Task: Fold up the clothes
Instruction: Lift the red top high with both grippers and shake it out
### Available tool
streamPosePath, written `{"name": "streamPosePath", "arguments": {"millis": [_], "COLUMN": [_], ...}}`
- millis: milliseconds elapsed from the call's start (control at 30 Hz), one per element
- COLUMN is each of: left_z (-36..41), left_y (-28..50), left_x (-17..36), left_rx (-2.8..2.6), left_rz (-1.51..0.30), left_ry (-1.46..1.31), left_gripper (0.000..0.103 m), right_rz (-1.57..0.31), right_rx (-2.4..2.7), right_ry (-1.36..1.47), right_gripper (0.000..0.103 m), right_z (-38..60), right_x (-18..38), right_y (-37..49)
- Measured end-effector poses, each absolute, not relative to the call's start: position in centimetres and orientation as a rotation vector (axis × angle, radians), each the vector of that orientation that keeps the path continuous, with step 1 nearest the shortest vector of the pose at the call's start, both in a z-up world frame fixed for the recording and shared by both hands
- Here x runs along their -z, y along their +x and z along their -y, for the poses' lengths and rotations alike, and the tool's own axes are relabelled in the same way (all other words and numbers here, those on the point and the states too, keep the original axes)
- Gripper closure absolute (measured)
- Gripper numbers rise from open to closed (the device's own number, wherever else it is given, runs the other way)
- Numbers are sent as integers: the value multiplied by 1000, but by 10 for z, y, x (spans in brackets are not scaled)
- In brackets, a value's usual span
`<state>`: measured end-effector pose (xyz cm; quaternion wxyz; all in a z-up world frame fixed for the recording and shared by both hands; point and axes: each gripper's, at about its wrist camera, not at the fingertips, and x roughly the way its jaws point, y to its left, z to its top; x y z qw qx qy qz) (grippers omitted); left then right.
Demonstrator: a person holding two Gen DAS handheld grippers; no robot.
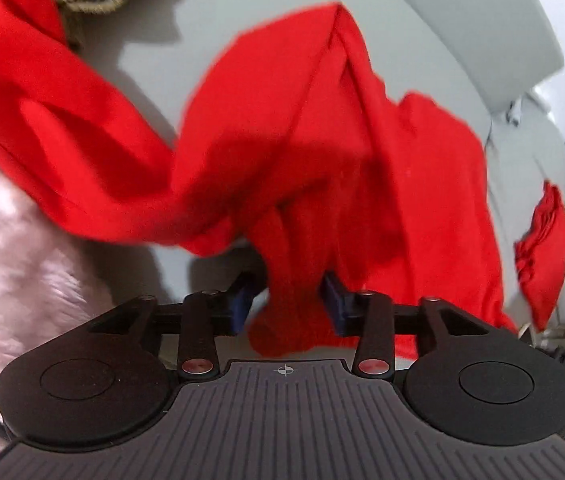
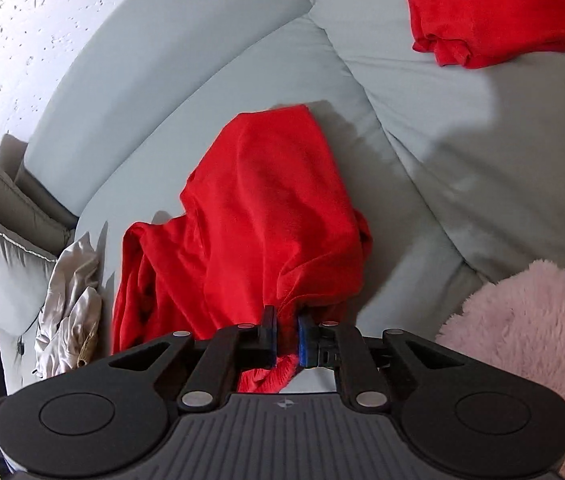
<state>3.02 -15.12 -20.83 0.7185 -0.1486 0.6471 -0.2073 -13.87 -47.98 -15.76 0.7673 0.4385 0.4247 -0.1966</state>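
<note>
**Red garment held at one end, loose at the other**

My right gripper (image 2: 287, 338) is clamped on a bunched edge of the red garment (image 2: 258, 216) at lower centre — the rest drapes up over the grey sofa cushion (image 2: 202, 92). My left gripper (image 1: 287, 306) stands apart; red cloth hangs between its fingers, unpinched. A second, folded red garment (image 2: 494, 12) lies at upper right.

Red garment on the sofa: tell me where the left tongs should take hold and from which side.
Judging by its pose, grip the hanging bunched fold of the red garment that sits between the left tongs, coming from above. The right tongs already pinch another edge, and the rest drapes loose over the sofa.
</note>
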Motion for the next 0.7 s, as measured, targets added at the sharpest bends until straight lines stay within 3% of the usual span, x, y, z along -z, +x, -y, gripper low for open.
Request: {"name": "streamPosePath", "arguments": {"millis": [233, 333, 400, 467, 700], "left_z": [168, 180, 182, 177, 145], "left_y": [21, 15, 13, 13, 20], "left_x": [208, 207, 203, 199, 159], "left_rx": [512, 533, 556, 571, 596], "left_rz": [-1371, -1339, -1343, -1357, -1373], "left_ry": [-278, -174, -114, -109, -216], "left_gripper": [49, 62, 87, 96, 98], "right_rz": [-931, -933, -934, -933, -943], "right_rx": [433, 443, 450, 442, 362], "right_ry": [937, 949, 950, 939, 823], "right_gripper": [90, 90, 89, 89, 90], "right_z": [482, 481, 481, 478, 458], "right_x": [165, 170, 174, 175, 155], "right_y": [-140, -144, -145, -146, -147]}}
